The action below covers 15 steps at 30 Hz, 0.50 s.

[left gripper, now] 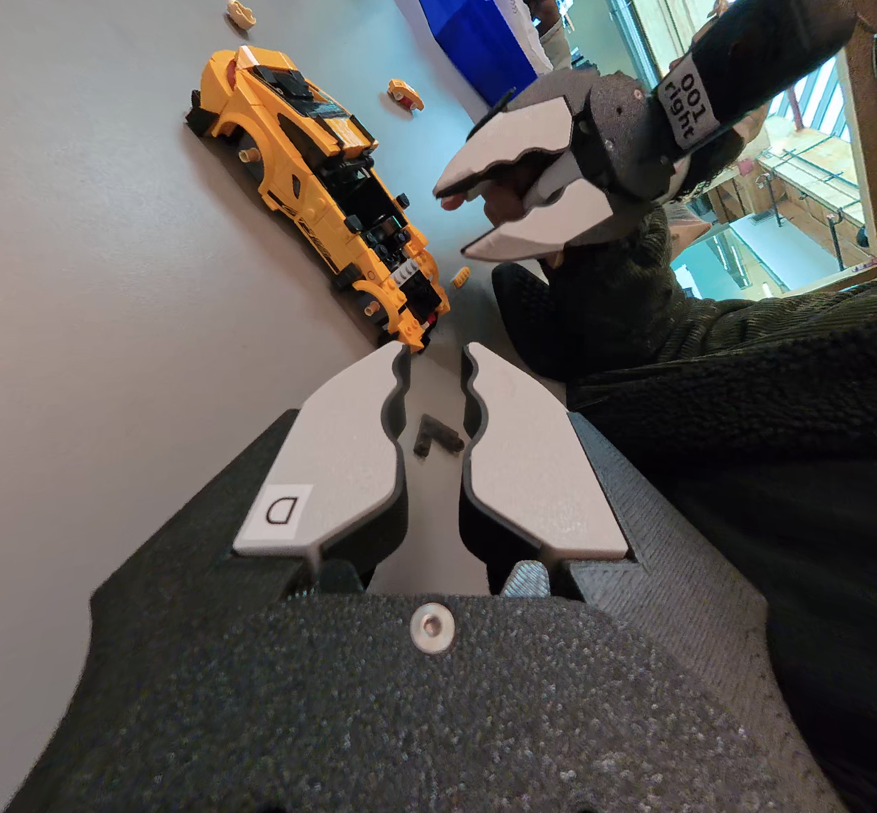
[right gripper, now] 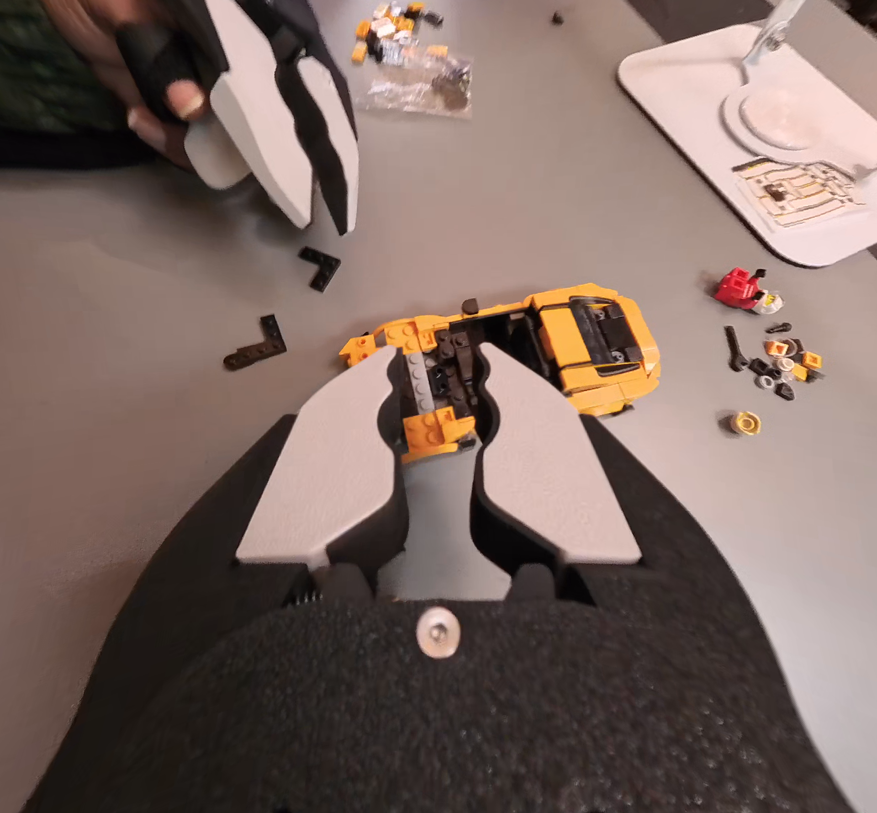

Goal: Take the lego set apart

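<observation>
The yellow and black lego car [right gripper: 569, 353] lies on the grey table [right gripper: 522, 220] with its front end stripped open; it also shows in the left wrist view [left gripper: 308, 187]. My right gripper [right gripper: 437, 353] is open and empty, its fingers spread over the car's open front; in the left wrist view [left gripper: 450, 220] it hovers just beside the car. My left gripper [left gripper: 435, 351] is open and empty, just off the car's front corner. A black L-shaped piece [left gripper: 436, 439] lies on the table between its fingers. In the right wrist view the left gripper [right gripper: 325, 225] hangs over that piece [right gripper: 321, 268].
A second black L-shaped piece [right gripper: 258, 344] lies left of the car. A bag of parts [right gripper: 417, 73], a white lamp base [right gripper: 712, 92], a red figure part [right gripper: 738, 291] and a pile of small parts [right gripper: 778, 363] sit around. A blue bin [left gripper: 470, 30] stands beyond. The tips of one gripper are about 8 centimeters away from the tips of the other.
</observation>
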Motion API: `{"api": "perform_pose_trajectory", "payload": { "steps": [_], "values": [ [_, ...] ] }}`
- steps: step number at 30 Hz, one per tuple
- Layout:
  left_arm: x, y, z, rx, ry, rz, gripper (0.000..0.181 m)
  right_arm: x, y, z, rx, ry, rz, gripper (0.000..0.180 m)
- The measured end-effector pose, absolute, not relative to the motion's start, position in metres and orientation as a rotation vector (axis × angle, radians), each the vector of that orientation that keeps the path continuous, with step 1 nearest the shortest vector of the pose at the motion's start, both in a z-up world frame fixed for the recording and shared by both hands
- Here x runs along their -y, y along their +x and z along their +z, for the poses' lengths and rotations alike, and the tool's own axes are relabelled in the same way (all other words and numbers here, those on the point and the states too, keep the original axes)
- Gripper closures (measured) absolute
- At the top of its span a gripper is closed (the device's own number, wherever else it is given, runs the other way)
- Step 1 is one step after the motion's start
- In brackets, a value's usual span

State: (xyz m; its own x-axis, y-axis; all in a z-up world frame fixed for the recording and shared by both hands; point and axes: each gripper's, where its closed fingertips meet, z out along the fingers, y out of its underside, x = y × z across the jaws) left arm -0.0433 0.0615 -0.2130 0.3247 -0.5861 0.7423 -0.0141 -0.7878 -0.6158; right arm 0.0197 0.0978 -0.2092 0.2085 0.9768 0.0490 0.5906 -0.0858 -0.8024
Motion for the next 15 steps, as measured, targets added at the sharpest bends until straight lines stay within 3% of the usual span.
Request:
{"api": "perform_pose_trajectory", "payload": {
  "steps": [15],
  "values": [
    [-0.065,-0.045,-0.219,-0.505,-2.098,-1.496,0.161,-0.120,0.036,-0.205,1.323,-1.766,0.741,0.162]
  ]
}}
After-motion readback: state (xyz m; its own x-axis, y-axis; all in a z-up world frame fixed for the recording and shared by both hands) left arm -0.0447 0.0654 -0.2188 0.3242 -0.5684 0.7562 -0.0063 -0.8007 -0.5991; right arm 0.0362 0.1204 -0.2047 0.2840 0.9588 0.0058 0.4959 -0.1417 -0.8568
